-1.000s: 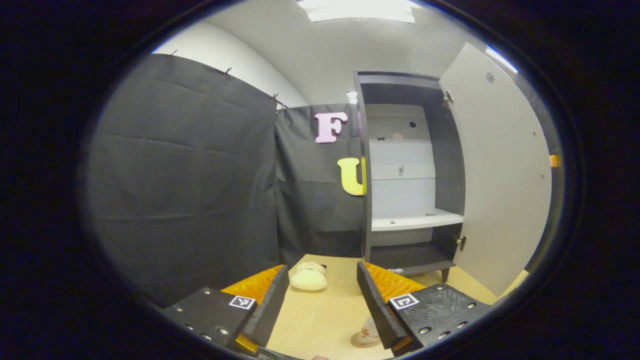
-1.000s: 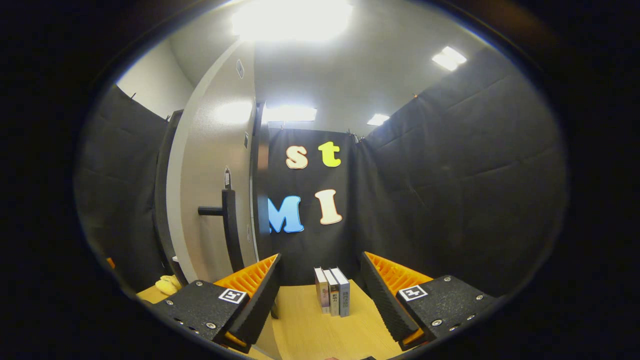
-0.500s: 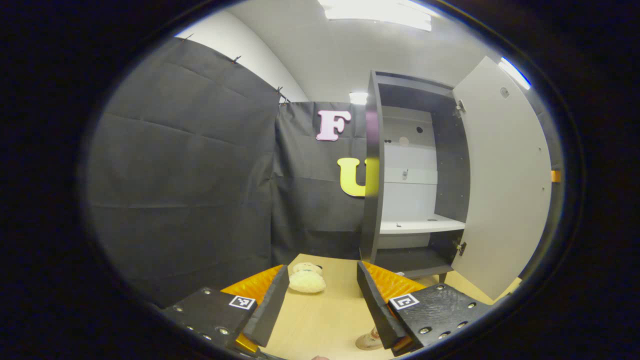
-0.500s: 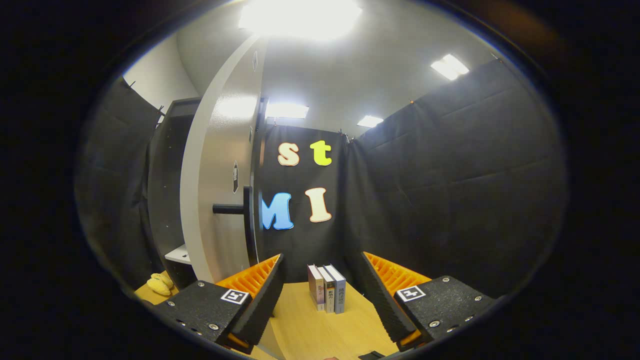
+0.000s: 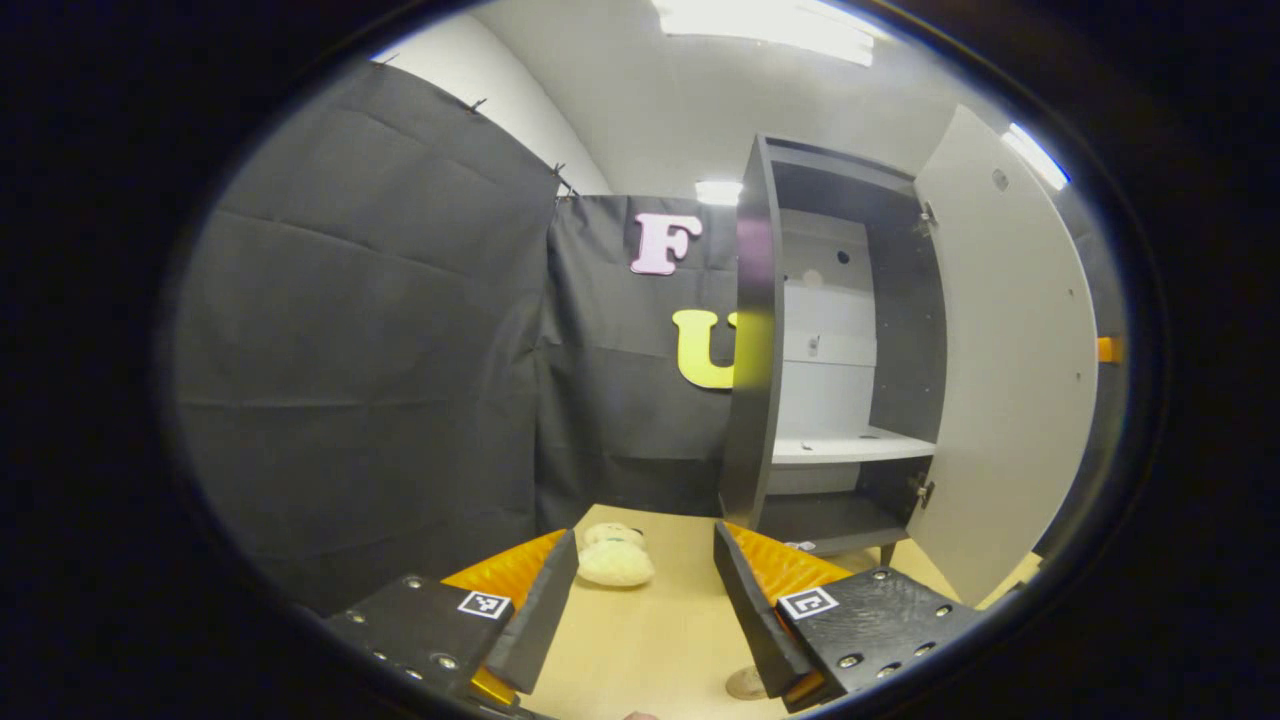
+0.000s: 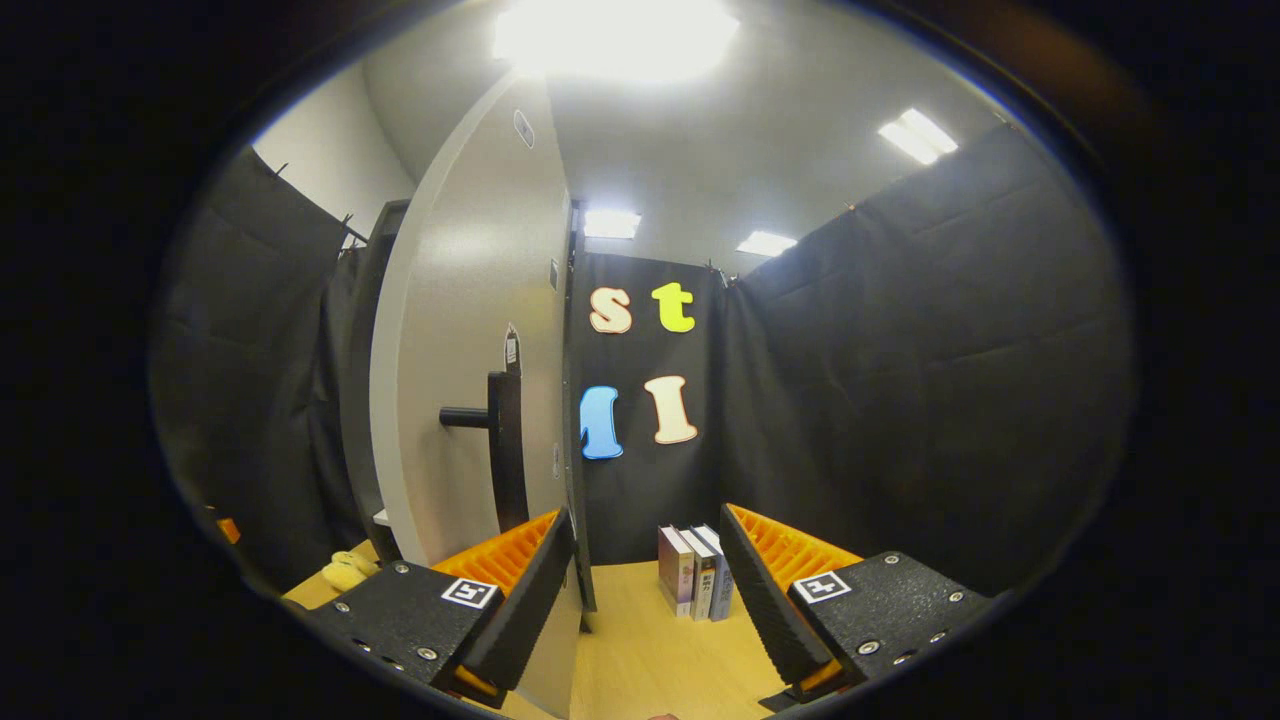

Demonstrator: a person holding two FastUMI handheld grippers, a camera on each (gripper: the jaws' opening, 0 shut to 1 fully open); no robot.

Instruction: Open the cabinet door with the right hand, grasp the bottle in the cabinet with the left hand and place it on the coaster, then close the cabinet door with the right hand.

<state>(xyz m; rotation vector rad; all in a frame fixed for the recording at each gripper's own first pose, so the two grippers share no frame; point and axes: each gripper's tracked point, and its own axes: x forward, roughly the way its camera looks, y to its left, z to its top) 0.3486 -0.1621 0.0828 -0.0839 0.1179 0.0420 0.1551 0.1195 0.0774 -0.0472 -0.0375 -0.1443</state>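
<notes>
One cabinet (image 5: 760, 330) stands at the far side of the wooden table (image 5: 650, 640), ahead and to the right of the left gripper (image 5: 645, 600), and its pale door (image 5: 1010, 360) is swung wide open to the right. The white shelf (image 5: 845, 447) inside looks bare from here. At the bottom edge of the left gripper view, just beside that gripper's right finger, a small round tan object (image 5: 745, 683) lies on the table; whether it is the coaster I cannot tell, as the finger covers much of it. The left gripper's fingers are spread apart with nothing between them, and a cream plush toy (image 5: 617, 560) rests on the table beyond the gap.

In the right gripper view the door (image 6: 470, 330) stands edge-on just ahead and left, its dark bar handle (image 6: 505, 450) above that gripper's left finger. The right gripper (image 6: 645, 600) is also spread wide, gripping nothing. Three books (image 6: 695, 585) stand upright on the table beyond it.
</notes>
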